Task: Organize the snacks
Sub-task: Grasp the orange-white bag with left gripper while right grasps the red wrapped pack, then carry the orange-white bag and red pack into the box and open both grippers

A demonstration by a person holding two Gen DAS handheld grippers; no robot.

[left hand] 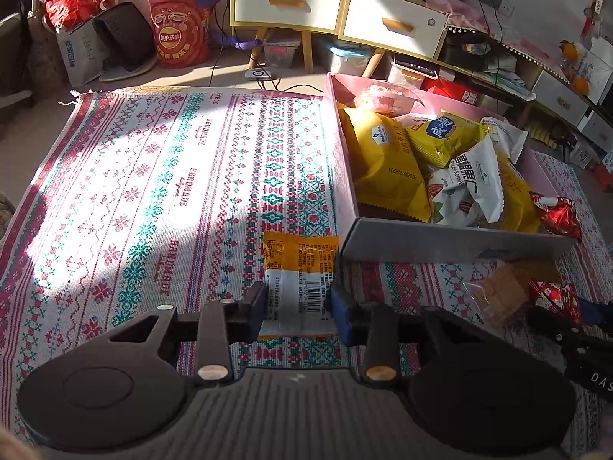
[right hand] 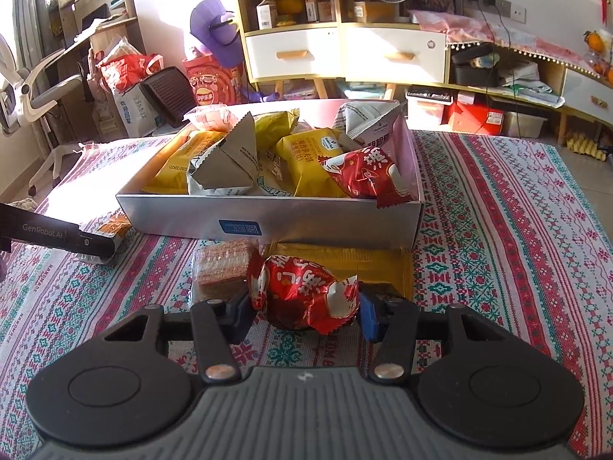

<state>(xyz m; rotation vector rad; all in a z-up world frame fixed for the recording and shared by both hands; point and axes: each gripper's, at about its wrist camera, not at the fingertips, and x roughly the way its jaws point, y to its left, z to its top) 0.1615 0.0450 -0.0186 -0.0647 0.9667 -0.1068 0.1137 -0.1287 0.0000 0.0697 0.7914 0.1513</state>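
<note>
A grey cardboard box (left hand: pixel 440 239) with a pink inside holds several yellow, white and red snack packs; it also shows in the right wrist view (right hand: pixel 314 222). My left gripper (left hand: pixel 298 308) stands around an orange-and-white snack pack (left hand: pixel 299 268) lying on the patterned cloth just left of the box's front corner; its fingers touch the pack's sides. My right gripper (right hand: pixel 305 310) is closed around a red foil snack (right hand: pixel 306 291) in front of the box. A wafer pack (right hand: pixel 224 264) and a flat yellow pack (right hand: pixel 367 264) lie beside it.
The patterned red-and-green cloth (left hand: pixel 153 191) covers the surface. The right gripper (left hand: pixel 574 329) shows at the left wrist view's right edge, the left gripper (right hand: pixel 57 235) at the right wrist view's left edge. Cabinets, bags and a chair stand behind.
</note>
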